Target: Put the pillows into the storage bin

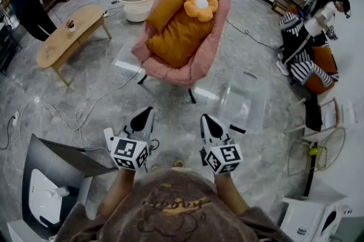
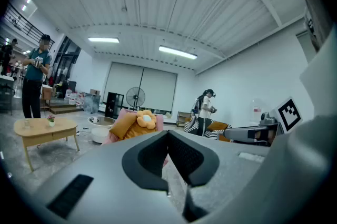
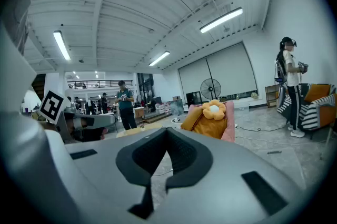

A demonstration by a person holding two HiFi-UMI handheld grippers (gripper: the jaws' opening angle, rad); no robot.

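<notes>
The left tool (image 1: 144,115) and right tool (image 1: 208,121) were shut, empty. They faced 3 pillows (image 1: 181,36) on the chair (image 1: 199,71), probably lining up an approach.

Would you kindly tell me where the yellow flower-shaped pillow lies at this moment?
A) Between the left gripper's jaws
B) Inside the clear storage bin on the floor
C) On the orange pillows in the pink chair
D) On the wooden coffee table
C: the flower-shaped pillow sits atop the orange pillows, up against the back of the pink chair.
</notes>
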